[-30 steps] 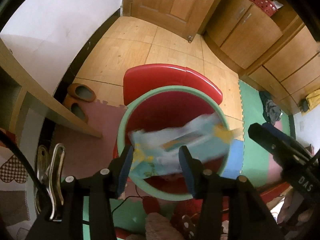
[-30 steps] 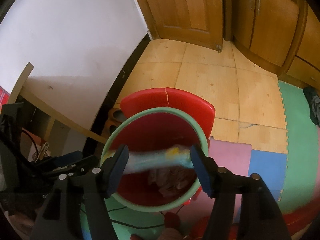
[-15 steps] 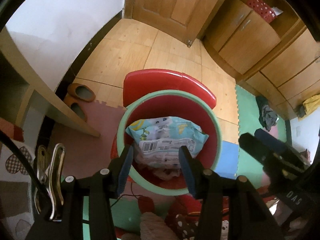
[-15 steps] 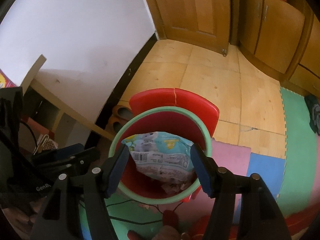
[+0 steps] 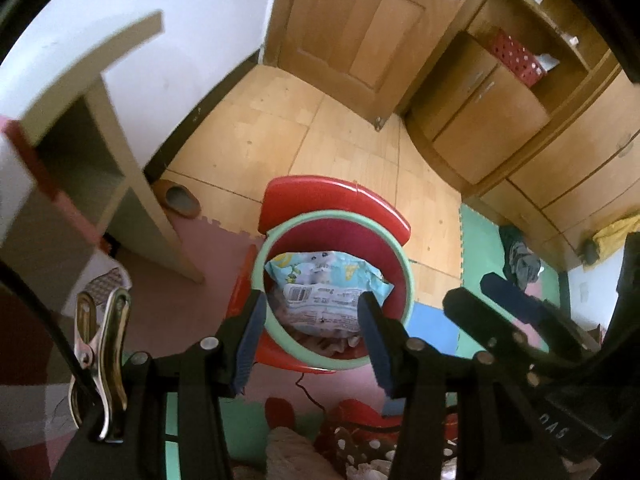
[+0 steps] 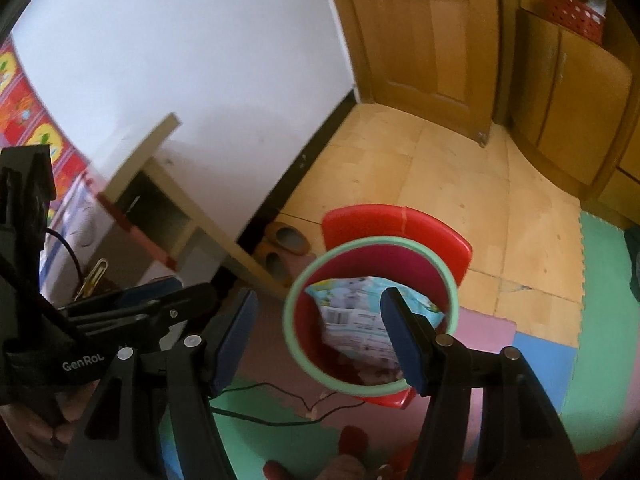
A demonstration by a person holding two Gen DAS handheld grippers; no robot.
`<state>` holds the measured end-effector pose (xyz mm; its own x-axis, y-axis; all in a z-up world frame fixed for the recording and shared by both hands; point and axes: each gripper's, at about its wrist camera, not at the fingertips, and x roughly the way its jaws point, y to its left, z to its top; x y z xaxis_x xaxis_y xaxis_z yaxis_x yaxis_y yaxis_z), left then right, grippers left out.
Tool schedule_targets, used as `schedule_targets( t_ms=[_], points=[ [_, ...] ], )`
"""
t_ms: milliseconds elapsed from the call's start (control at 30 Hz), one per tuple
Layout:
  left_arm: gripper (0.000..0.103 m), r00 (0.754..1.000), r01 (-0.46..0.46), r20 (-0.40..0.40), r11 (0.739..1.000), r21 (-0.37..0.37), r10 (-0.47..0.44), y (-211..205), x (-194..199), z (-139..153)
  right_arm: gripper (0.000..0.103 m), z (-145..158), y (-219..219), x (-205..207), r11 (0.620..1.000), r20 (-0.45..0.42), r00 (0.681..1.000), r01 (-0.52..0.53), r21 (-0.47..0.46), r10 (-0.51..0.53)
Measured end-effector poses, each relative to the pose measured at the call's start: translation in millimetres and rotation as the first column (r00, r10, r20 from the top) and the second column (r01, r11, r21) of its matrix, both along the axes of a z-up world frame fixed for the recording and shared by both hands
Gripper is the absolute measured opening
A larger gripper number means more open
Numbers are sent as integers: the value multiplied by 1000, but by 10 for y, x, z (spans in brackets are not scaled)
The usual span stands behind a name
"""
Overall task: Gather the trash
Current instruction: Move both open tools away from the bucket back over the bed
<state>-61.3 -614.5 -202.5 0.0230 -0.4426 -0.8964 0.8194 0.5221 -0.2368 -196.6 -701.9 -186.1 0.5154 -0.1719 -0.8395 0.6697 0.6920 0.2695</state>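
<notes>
Blue pads line the fingers [image 5: 250, 340] of the left gripper [image 5: 308, 340], which stand spread with nothing between them; seen through the gap, low in the frame's centre, is the bin [image 5: 400, 248]. The right gripper [image 6: 320, 338] is spread wider, also empty, its fingers [image 6: 400, 340] framing the same bin at lower centre of its view. The wrapper [image 5: 324, 288], a crumpled pale-blue packet with a barcode panel, lies inside the bin, leaning on the red inner wall and resting on other scraps. Both grippers hang above and clear of the green rim, probably because the drop is done. The lid [image 5: 332, 200] is tipped back behind the bin, leaving the mouth open. Slippers [image 6: 288, 240] sit by the wall, left of the bin.
</notes>
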Motion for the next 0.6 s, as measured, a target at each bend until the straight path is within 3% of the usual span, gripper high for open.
schedule_targets(
  t_ms=[600],
  points=[
    [50, 976, -207, 49, 977, -51, 210, 1346, 354, 884, 65, 853, 1051, 496, 973, 117, 966, -222, -70, 229]
  ],
)
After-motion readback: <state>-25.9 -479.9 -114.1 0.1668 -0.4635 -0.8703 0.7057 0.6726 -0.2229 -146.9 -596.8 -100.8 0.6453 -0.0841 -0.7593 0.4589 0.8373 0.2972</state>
